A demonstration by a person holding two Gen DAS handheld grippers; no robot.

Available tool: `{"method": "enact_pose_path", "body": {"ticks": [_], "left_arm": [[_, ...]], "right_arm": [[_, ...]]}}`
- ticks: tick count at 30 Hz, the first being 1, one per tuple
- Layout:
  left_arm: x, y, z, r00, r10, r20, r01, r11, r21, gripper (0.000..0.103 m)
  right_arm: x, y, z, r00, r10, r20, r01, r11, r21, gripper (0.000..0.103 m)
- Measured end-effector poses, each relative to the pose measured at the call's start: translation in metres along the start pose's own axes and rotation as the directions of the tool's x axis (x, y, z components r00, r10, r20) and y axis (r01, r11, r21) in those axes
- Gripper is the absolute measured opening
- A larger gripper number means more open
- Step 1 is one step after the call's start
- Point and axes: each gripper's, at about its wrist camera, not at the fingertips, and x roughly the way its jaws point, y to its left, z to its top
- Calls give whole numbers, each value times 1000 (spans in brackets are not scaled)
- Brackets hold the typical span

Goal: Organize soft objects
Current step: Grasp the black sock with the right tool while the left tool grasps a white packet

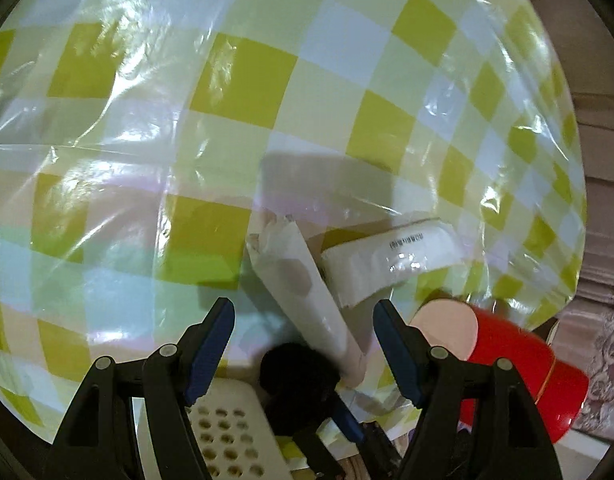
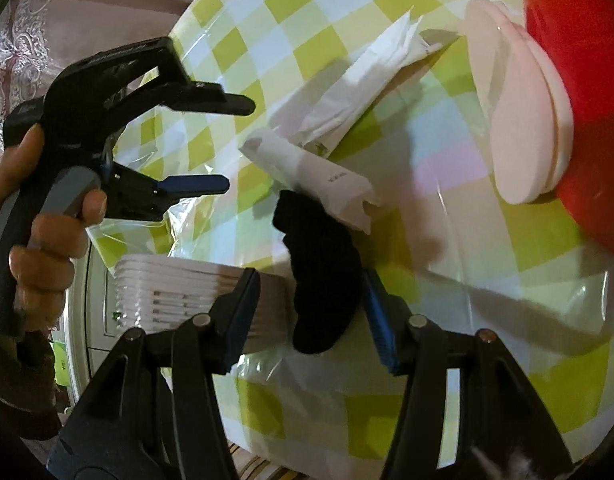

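Both claws stand apart, gripping nothing. The right gripper straddles the black sock, which lies on the checkered tablecloth touching a rolled white packet. The left gripper hovers nearby; a white basket and red cup crowd in.

The red container is cut off by the top and right edges in the right wrist view, so its full shape cannot be told. The print on the white paper roll is too small to read. In the left wrist view, the black sock is blurred, and the left hand-held gripper partly hides the white perforated tray.
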Motion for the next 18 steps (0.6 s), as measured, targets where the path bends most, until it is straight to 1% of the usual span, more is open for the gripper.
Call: {"method": "enact_pose_path", "body": {"ticks": [4,7,10,15,17,18], "left_arm": [[13,-5,10,999,16,-29,-17,999,-28,72],[26,-7,14,998,7,-57,-10,998,-59,72],[40,-10,15,996,43,-80,-49,996,-70,63],[56,-26,11,989,96,-113,-101,994,-37,59],[62,-32,9,986,107,-128,-111,993,-28,55],[64,-34,8,985,120,-127,-124,992,-25,53]], "right_arm": [[5,-1,1,1000,-5,-5,5,1000,-14,56],[9,-2,3,1000,-9,-8,9,1000,-22,54],[11,-1,3,1000,-19,-8,19,999,-36,49],[15,1,4,999,-29,-16,28,998,-57,45],[17,3,4,999,-36,-16,35,997,-71,42],[18,4,4,999,-44,-18,43,996,-80,38]]}}
